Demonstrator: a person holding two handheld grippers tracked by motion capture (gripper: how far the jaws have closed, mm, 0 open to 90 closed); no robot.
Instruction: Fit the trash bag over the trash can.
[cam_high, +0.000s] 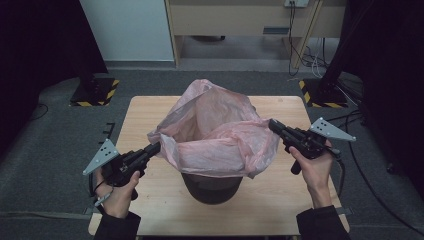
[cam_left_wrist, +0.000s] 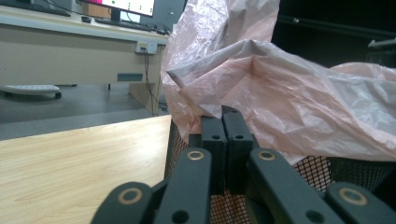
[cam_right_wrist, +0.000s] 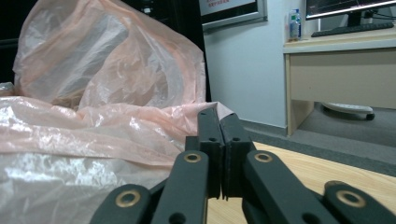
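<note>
**Bag held at both edges over bin**

Grey carpet surrounds a wooden table (cam_high: 145, 112); a desk and a white panel stand at the far side of the room. At the table's centre stands a dark mesh bin (cam_high: 210, 187), toward the near edge. A pink plastic bag (cam_high: 215, 130) sits in the bin, its mouth open upward and its film draped outward over the rim, covering the upper part of the wall.

Left gripper (cam_high: 157, 147): positioned at the left edge of the bag, held by the left hand (cam_high: 119, 192) near the table's left near side. In the left gripper view the jaws stand closed together against the bag (cam_left_wrist: 280, 102), just above the mesh wall of the bin (cam_left_wrist: 187, 140). The film is pinched at the tips.

Right gripper (cam_high: 272, 125): positioned at the right edge of the bag, held by the right hand (cam_high: 315, 167). In the right gripper view the jaws are closed together, with the bag (cam_right_wrist: 93, 135) edge caught at the tips.

Both grippers point inward toward the bin from opposite sides, well apart from each other
</note>
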